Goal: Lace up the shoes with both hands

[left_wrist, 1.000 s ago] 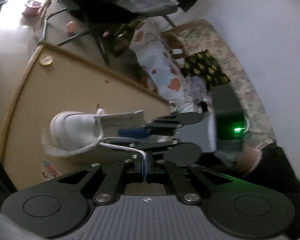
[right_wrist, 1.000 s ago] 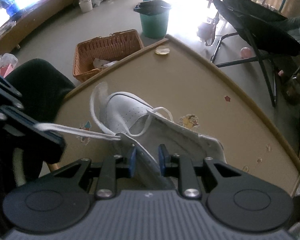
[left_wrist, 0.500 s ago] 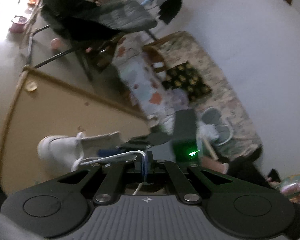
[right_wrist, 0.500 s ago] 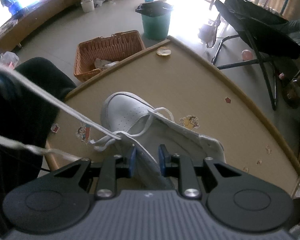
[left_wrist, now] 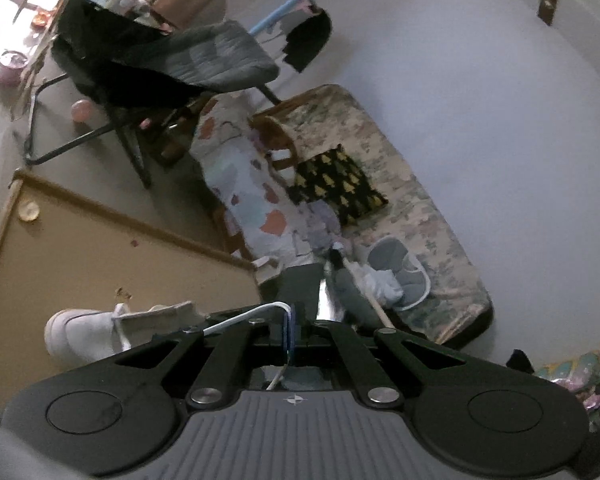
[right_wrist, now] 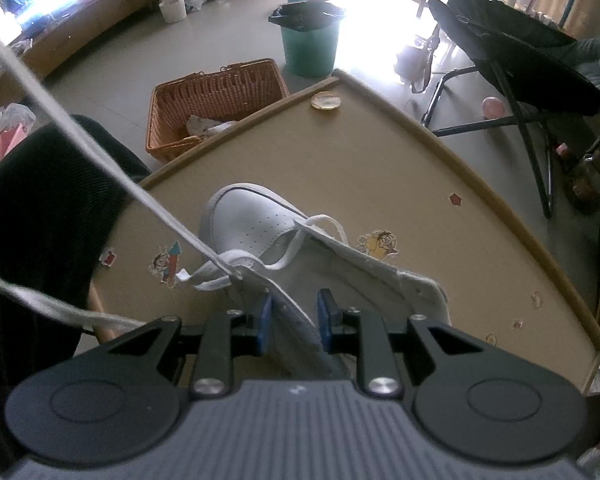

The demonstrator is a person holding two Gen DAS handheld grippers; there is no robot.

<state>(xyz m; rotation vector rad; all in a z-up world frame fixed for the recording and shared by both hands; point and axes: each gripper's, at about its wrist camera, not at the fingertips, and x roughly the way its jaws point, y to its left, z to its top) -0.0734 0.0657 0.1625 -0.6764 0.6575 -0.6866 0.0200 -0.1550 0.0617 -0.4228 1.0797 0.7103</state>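
A white sneaker (right_wrist: 256, 224) lies on the tan table (right_wrist: 400, 168), toe pointing away. My right gripper (right_wrist: 294, 318) is shut on the shoe's upper side flap, blue pads (right_wrist: 265, 320) pressing either side of it. A white lace (right_wrist: 112, 168) runs taut from an eyelet near the flap up to the top left corner; another strand trails off to the left edge. In the left wrist view my left gripper (left_wrist: 290, 330) is shut on the white lace (left_wrist: 244, 316), held well above the table, with the sneaker (left_wrist: 84, 336) low at the left.
A wicker basket (right_wrist: 216, 100) and a green bin (right_wrist: 310, 46) stand on the floor beyond the table. A black folding chair (right_wrist: 516, 60) is at the right. A black seat (right_wrist: 40, 216) sits by the table's left edge. A patterned sofa (left_wrist: 380, 216) lies behind.
My left gripper has risen with the lace, so the strand now stretches steeply up to the top left. The loose loop beside the toe has pulled in. The right gripper has stayed put.
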